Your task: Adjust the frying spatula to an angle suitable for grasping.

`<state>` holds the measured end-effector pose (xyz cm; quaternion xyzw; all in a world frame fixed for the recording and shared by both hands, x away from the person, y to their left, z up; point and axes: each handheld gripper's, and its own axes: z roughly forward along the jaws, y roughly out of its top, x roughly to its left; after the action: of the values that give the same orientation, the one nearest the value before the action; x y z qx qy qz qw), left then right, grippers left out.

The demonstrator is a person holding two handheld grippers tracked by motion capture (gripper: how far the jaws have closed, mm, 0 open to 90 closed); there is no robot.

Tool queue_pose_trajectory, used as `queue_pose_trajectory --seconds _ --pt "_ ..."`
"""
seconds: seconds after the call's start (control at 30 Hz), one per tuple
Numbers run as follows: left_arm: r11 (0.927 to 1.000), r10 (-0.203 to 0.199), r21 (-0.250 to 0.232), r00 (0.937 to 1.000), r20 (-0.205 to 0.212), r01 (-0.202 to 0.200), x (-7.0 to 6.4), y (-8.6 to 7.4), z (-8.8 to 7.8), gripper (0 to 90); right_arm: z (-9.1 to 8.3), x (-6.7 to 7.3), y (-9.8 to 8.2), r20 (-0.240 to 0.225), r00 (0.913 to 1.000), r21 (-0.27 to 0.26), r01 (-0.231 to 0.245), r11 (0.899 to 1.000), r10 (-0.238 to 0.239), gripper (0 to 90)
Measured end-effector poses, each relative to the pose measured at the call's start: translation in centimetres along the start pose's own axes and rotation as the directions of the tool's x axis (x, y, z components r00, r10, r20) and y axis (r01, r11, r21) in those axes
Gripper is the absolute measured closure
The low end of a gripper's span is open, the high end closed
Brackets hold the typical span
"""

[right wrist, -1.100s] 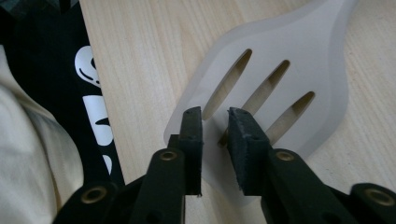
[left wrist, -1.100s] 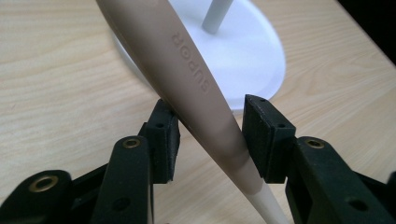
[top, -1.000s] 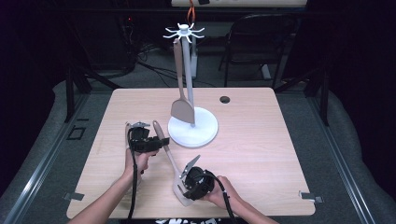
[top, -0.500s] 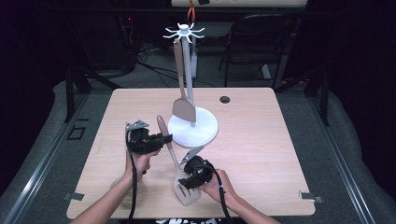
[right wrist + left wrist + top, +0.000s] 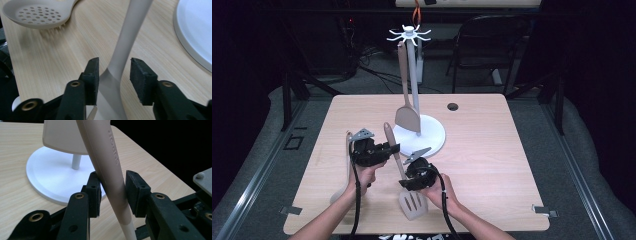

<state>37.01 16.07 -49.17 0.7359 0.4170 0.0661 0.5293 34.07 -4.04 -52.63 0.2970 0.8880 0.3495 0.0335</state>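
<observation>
The left gripper (image 5: 112, 192) has its jaws closed on the tan handle of the slotted turner (image 5: 404, 185). The right gripper (image 5: 113, 75) stands around the turner's pale neck; its jaws have just been closing, with gaps showing at both pads. The turner is tilted above the table (image 5: 492, 165), near its front edge. A skimmer spoon (image 5: 37, 13) lies flat nearby, and the white utensil stand (image 5: 427, 135) holds a hanging spatula (image 5: 407, 117).
</observation>
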Motion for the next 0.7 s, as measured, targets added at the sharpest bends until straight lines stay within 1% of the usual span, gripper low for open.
queue_pose_trajectory --seconds 0.03,0.07,0.1,0.13,0.17,0.2,0.23,0.27,0.3,0.4,0.53,0.57,0.6,0.67,0.7 --pt "1.0000 0.005 0.002 1.0000 0.000 -0.005 -0.1 0.0 0.0 66.2 0.0 0.1 0.0 0.000 1.0000 -0.001 0.000 1.000 0.000 66.1" --pt "1.0000 0.009 0.001 1.0000 -0.001 -0.009 -0.2 0.0 0.0 66.1 0.0 0.1 0.0 0.006 1.0000 -0.006 0.000 1.000 0.000 67.2" --pt "0.9997 0.024 0.004 0.9997 -0.002 -0.024 -0.4 0.0 0.1 66.0 0.0 0.1 0.1 0.013 0.9999 -0.009 0.000 1.000 0.000 68.7" --pt "0.9991 0.039 0.017 0.9993 -0.003 -0.038 -0.5 0.0 0.2 65.1 -0.1 0.1 0.0 0.018 0.9998 -0.018 -0.007 1.000 0.007 69.7" --pt "0.9977 0.061 0.030 0.9981 -0.006 -0.061 -0.8 -0.1 0.3 63.9 -0.1 0.1 0.0 0.021 0.9997 -0.024 -0.015 1.000 0.015 70.2" --pt "0.9963 0.078 0.036 0.9969 -0.011 -0.078 -1.0 -0.2 0.4 63.3 -0.2 -0.1 -0.1 0.017 0.9996 -0.024 -0.022 0.999 0.022 70.8" --pt "0.9950 0.090 0.044 0.9959 -0.006 -0.090 -1.2 -0.4 0.6 61.9 -0.2 -0.2 -0.1 0.011 0.9994 -0.031 -0.033 0.999 0.033 71.5" --pt "0.9944 0.091 0.054 0.9959 0.004 -0.091 -1.2 -0.5 0.8 61.0 -0.3 -0.3 -0.2 0.005 0.9991 -0.032 -0.041 0.999 0.041 71.9" --pt "0.9941 0.088 0.062 0.9961 0.008 -0.089 -1.1 -0.7 0.9 59.4 -0.3 -0.5 -0.2 0.002 0.9988 -0.039 -0.049 0.998 0.049 72.3" --pt "0.9952 0.060 0.076 0.9975 0.037 -0.063 -0.8 -1.1 1.2 59.1 -0.3 -0.7 -0.4 0.000 0.9978 -0.041 -0.066 0.997 0.066 73.1" --pt "0.9950 0.021 0.096 0.9973 0.070 -0.028 -0.6 -1.7 1.5 59.4 -0.4 -0.8 -0.5 0.003 0.9973 -0.045 -0.073 0.996 0.073 73.9" --pt "0.9941 0.021 0.104 0.9972 0.072 -0.028 -0.6 -1.9 1.6 60.0 -0.4 -0.8 -0.5 0.005 0.9973 -0.045 -0.072 0.996 0.073 74.0" --pt "0.9946 0.011 0.102 0.9967 0.081 -0.019 -0.6 -2.0 1.7 62.4 -0.3 -0.9 -0.5 0.005 0.9971 -0.051 -0.075 0.996 0.076 73.9" --pt "0.9947 -0.001 0.102 0.9968 0.080 -0.007 -0.6 -2.2 1.8 66.5 -0.3 -0.9 -0.6 0.002 0.9969 -0.056 -0.078 0.995 0.078 73.8" --pt "0.9957 -0.007 0.092 0.9965 0.084 -0.001 -0.6 -2.3 1.8 68.7 -0.3 -0.9 -0.6 0.001 0.9967 -0.056 -0.081 0.995 0.082 73.7"
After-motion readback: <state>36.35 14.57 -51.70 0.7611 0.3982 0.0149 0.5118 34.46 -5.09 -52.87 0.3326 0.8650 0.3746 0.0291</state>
